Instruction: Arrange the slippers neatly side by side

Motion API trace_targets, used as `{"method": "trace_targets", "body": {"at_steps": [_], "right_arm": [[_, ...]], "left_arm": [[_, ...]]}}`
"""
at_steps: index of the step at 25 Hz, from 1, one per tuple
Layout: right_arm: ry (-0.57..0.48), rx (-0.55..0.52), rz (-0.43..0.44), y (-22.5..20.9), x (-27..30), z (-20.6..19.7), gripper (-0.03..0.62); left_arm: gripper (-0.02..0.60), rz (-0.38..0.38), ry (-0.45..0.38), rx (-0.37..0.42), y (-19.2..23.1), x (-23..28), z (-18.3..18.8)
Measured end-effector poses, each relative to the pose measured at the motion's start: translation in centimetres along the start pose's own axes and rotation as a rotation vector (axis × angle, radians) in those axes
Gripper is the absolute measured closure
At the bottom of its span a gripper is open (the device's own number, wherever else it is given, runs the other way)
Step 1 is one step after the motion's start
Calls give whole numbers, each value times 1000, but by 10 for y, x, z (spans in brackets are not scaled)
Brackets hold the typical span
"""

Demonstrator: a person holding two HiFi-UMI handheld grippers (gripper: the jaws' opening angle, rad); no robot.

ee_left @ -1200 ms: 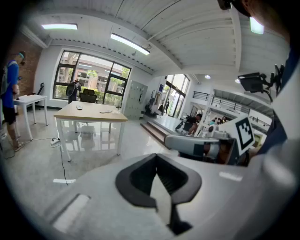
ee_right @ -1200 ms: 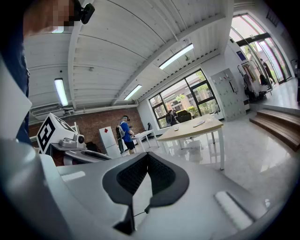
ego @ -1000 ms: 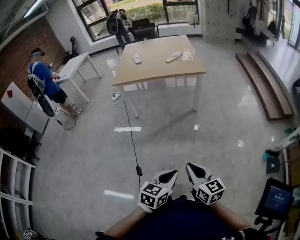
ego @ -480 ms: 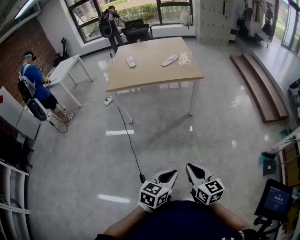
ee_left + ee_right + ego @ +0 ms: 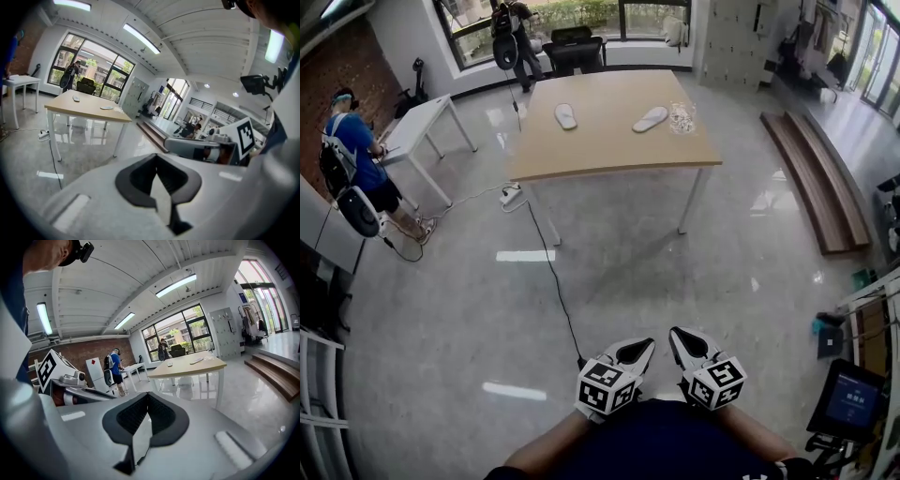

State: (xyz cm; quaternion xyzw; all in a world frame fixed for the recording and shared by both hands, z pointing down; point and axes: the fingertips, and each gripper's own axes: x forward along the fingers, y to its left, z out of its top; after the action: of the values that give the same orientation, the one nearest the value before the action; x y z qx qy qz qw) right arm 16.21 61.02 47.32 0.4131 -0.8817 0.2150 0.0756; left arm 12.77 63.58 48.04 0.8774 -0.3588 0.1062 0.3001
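Light wood table (image 5: 609, 150) is carrying both slippers, well ahead of the fingers across open floor. Left gripper (image 5: 637, 351) and right gripper (image 5: 684, 343) are riding low by the body, fingers fully closed on both, gripping nothing. Step in hand, I'd say, is closing the gap to the table. Doing it well means stepping clear of the cable (image 5: 558, 281) on the floor ahead and opening the fingers before reaching in. Left slipper (image 5: 566, 116) and right slipper (image 5: 651, 119) are looking pale, flat and thin, lying well apart and angled differently. A clear crumpled thing (image 5: 680, 117) is sitting just beside the right one.
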Motion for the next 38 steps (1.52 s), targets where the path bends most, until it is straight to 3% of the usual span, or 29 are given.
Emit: {"method": "trace_targets", "body": {"at_steps": [10, 23, 38], "right_arm": [[64, -25, 21, 19, 85, 11, 583], [96, -10, 64, 24, 101, 5, 583], [52, -4, 182, -60, 158, 63, 583]], "left_arm": [[578, 7, -19, -82, 86, -14, 27], [578, 43, -1, -124, 100, -16, 17], [578, 189, -23, -94, 137, 60, 84]]}}
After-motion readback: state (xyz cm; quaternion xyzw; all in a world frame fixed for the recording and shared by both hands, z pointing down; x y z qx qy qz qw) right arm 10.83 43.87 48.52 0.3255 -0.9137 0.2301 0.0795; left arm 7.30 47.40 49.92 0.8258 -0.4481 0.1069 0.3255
